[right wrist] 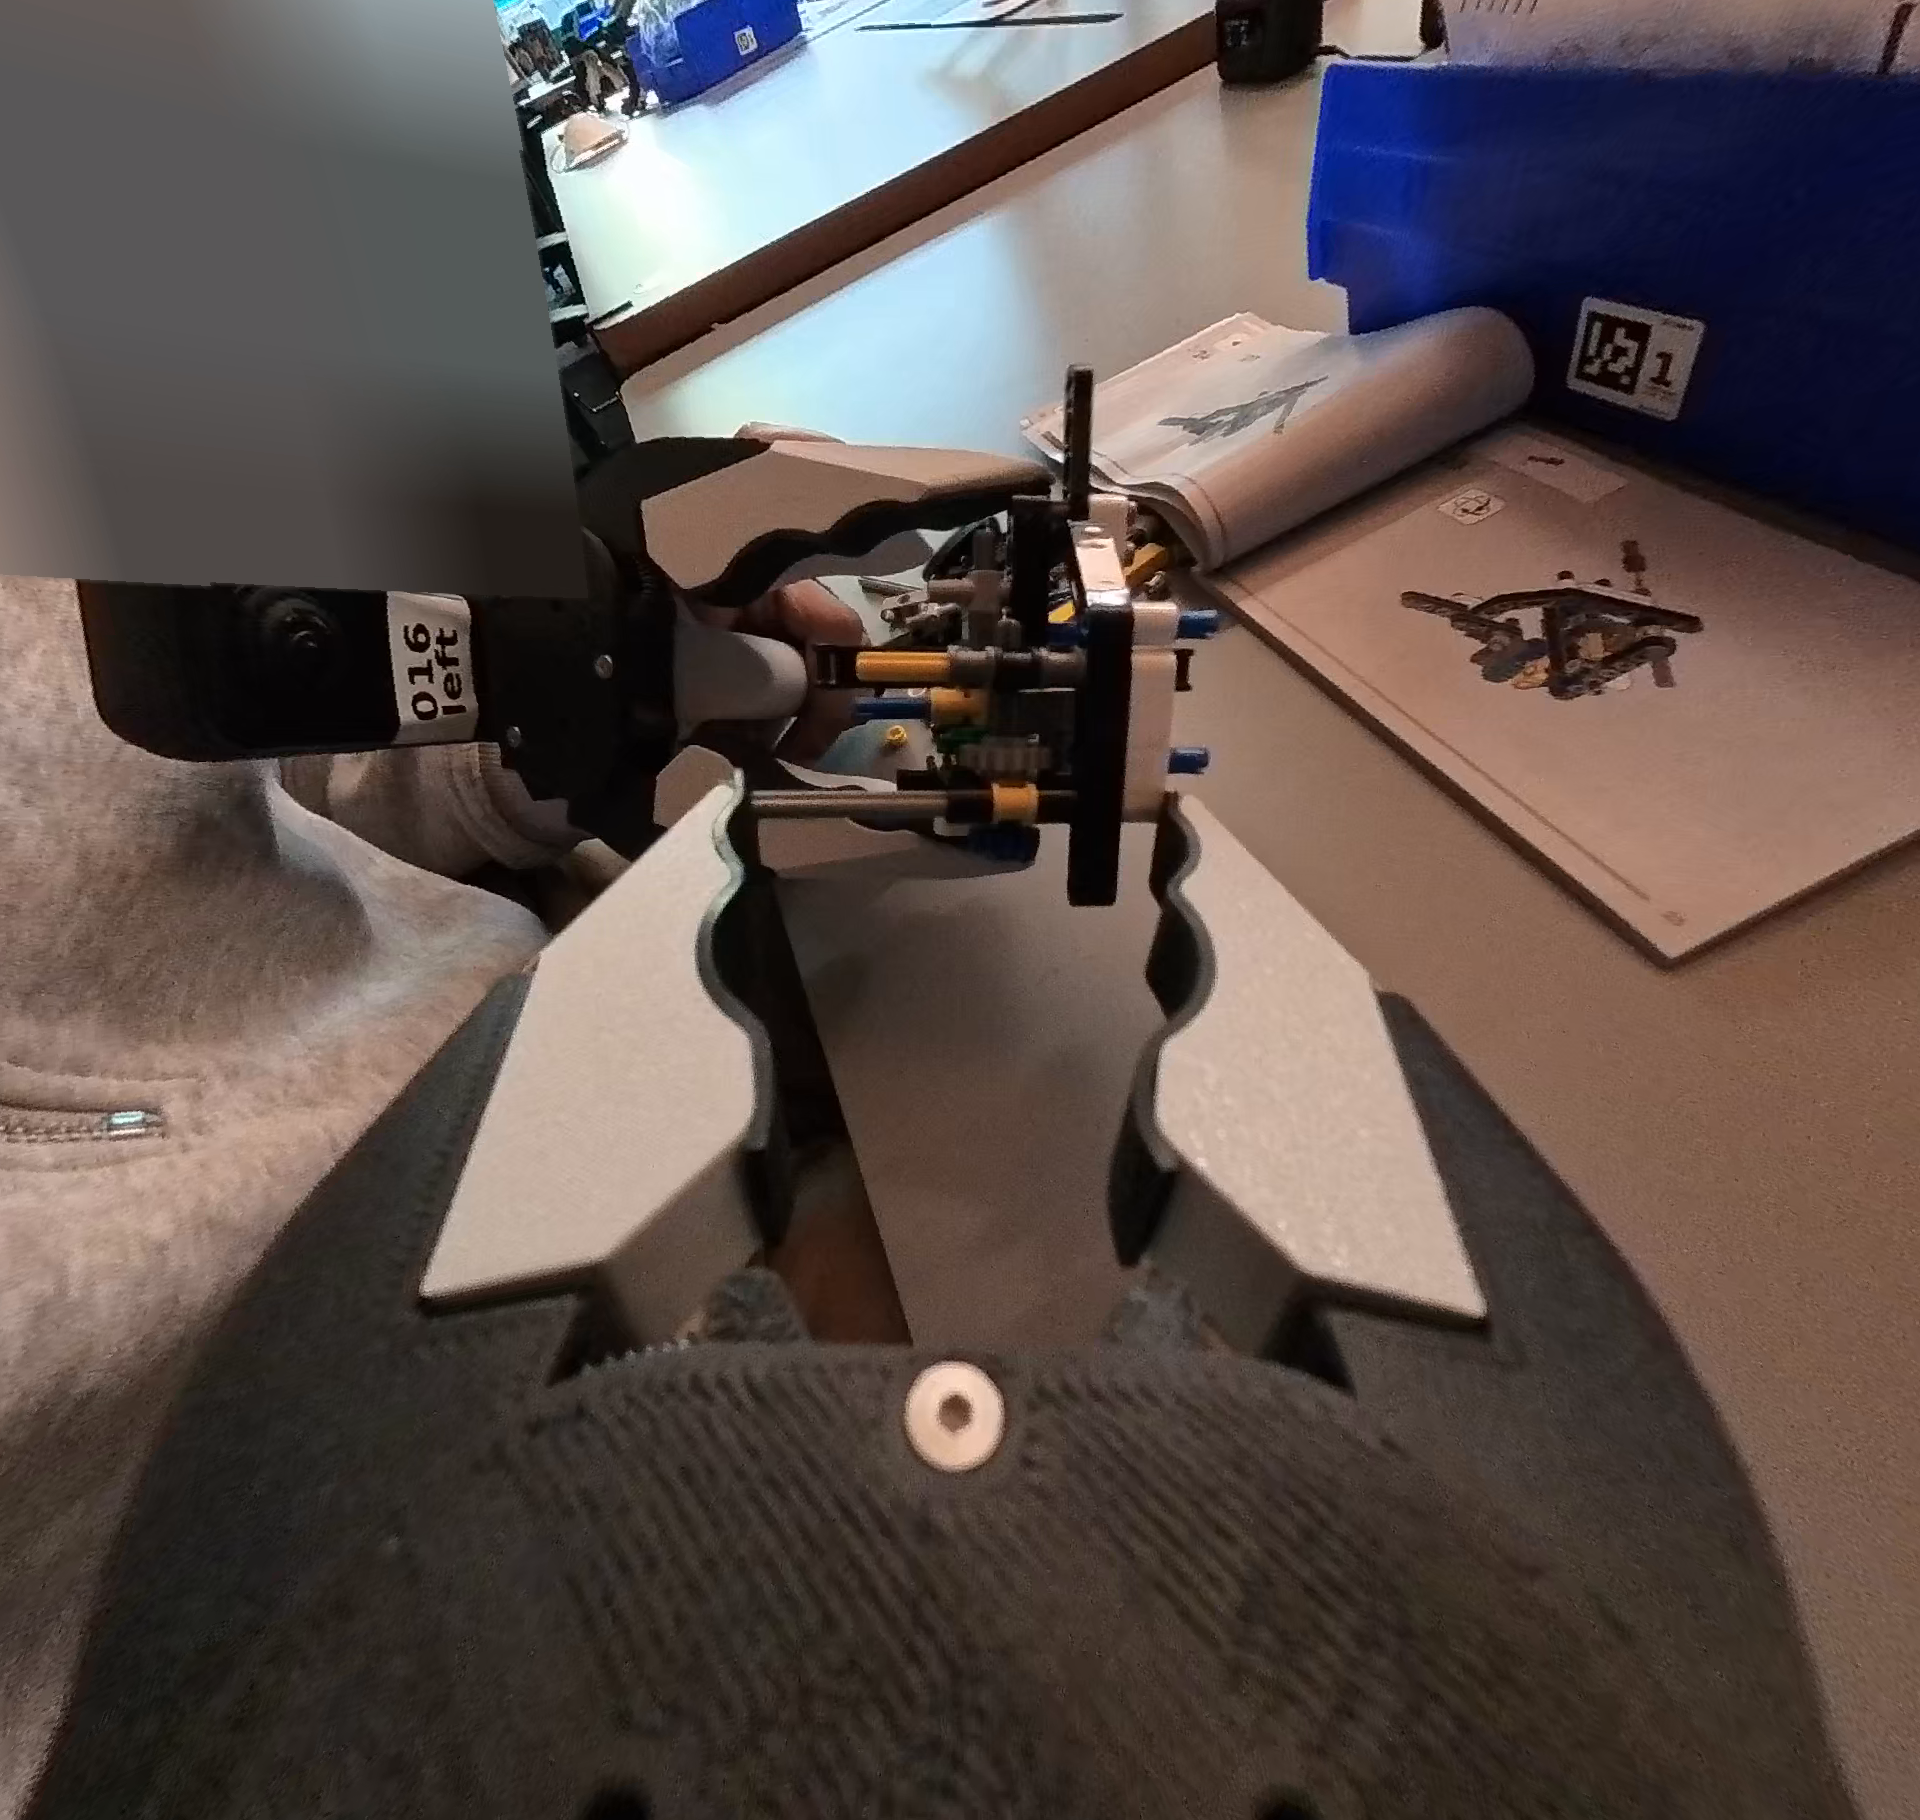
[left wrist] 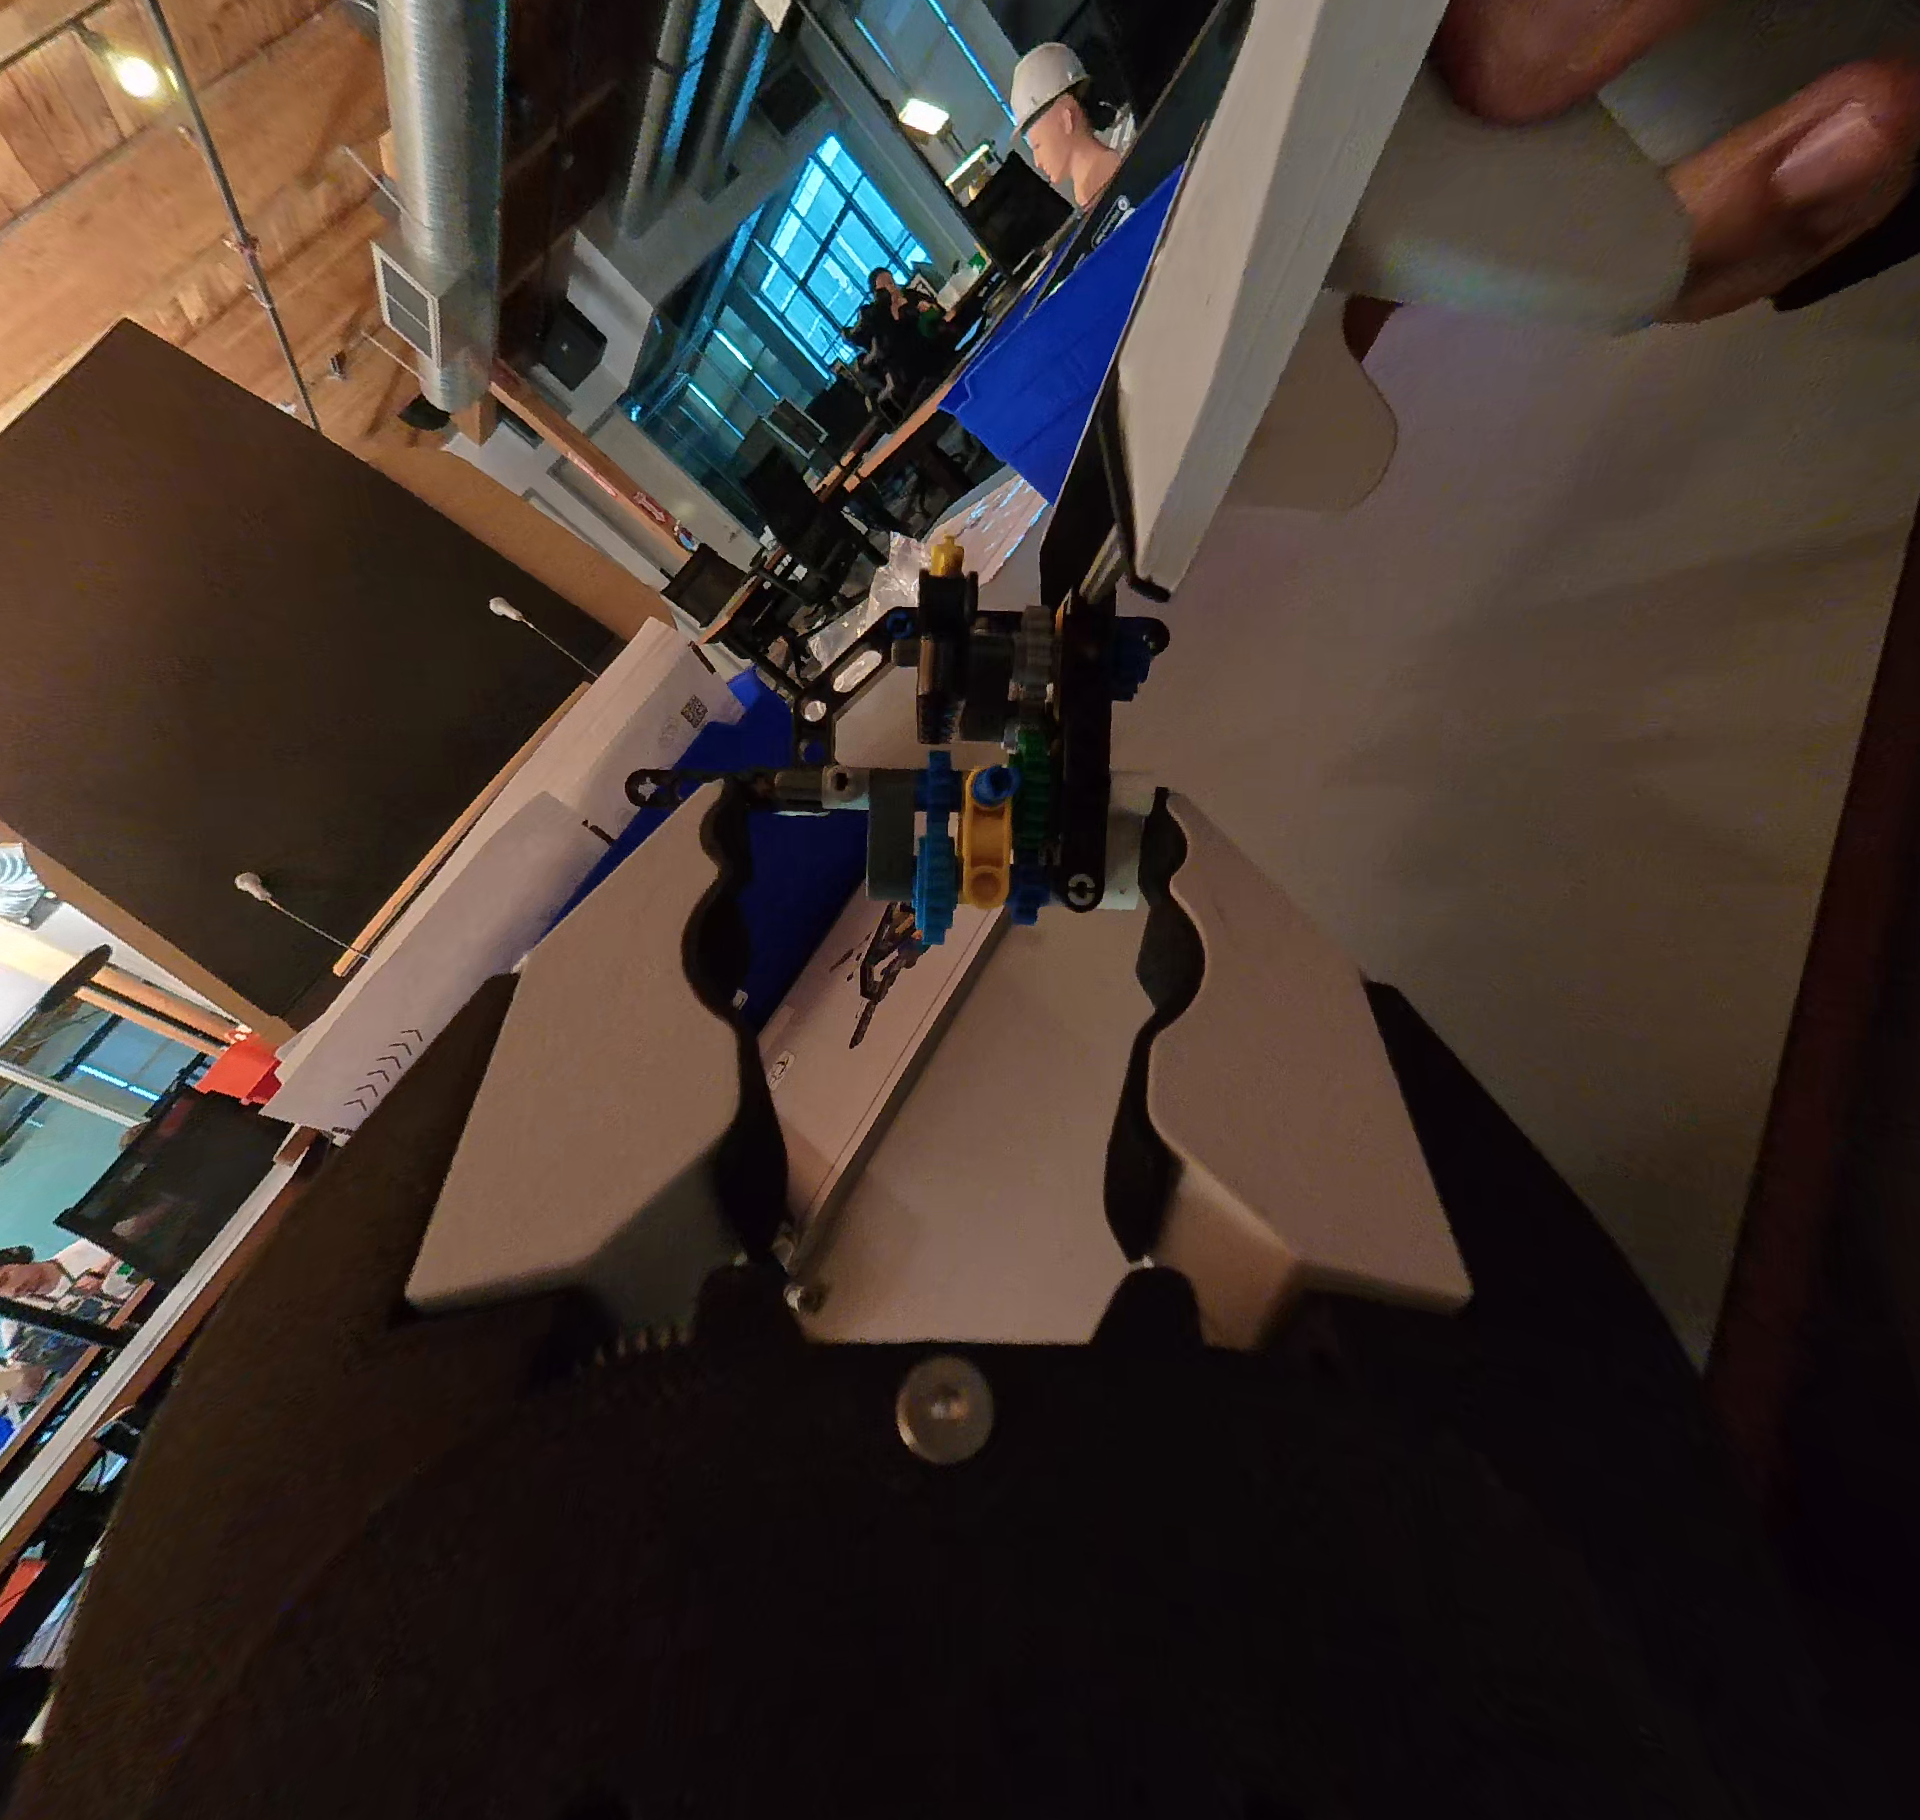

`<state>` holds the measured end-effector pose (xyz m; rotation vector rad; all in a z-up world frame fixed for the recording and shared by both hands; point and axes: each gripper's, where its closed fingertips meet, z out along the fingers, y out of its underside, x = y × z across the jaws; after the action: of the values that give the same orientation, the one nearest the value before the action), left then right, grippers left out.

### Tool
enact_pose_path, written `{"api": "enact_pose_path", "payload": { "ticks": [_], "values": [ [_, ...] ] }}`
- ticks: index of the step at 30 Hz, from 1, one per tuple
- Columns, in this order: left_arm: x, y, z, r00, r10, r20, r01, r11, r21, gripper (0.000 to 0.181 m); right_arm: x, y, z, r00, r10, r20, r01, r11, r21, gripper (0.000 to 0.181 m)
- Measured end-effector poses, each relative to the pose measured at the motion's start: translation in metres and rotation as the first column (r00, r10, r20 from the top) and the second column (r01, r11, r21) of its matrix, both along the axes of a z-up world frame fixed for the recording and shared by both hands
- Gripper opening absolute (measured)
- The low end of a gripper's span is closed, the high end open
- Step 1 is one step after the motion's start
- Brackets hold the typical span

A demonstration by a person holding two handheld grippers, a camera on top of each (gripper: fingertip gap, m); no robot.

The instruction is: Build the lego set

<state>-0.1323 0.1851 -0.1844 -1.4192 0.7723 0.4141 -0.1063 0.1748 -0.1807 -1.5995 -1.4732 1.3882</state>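
we see L claw (right wrist: 1049, 669) clamped on lego assembly (right wrist: 1049, 700) | R claw (right wrist: 951, 814) released, tips flanking it | grey axle (right wrist: 831, 802) runs crosswise, R nearer

Plastic, paper and cloth

Lego assembly (right wrist: 1049, 700) of glossy plastic; right gripper (right wrist: 951, 825) fingers (right wrist: 613, 1032) matt, grainy, probably printed plastic; paper instruction booklet (right wrist: 1538, 690); soft grey cloth sleeve (right wrist: 208, 939).

Blue plastic bin (right wrist: 1621, 212) with a square marker tag (right wrist: 1638, 357) on the grey table (right wrist: 1351, 1095), small black box (right wrist: 1270, 25) behind it, mannequin in a white hard hat (left wrist: 1049, 82), silver ceiling duct (left wrist: 436, 139)
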Motion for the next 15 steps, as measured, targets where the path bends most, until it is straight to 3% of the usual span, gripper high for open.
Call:
{"api": "enact_pose_path", "payload": {
  "ticks": [15],
  "values": [
    [-0.0010, 0.0009, 0.0000, 1.000, 0.003, 0.012, -0.003, 1.000, -0.008, 0.074, -0.0010, 0.0016, -0.0001, 1.000, -0.018, 0.004, 0.018, 1.000, 0.021, 0.072]
  ]
}}
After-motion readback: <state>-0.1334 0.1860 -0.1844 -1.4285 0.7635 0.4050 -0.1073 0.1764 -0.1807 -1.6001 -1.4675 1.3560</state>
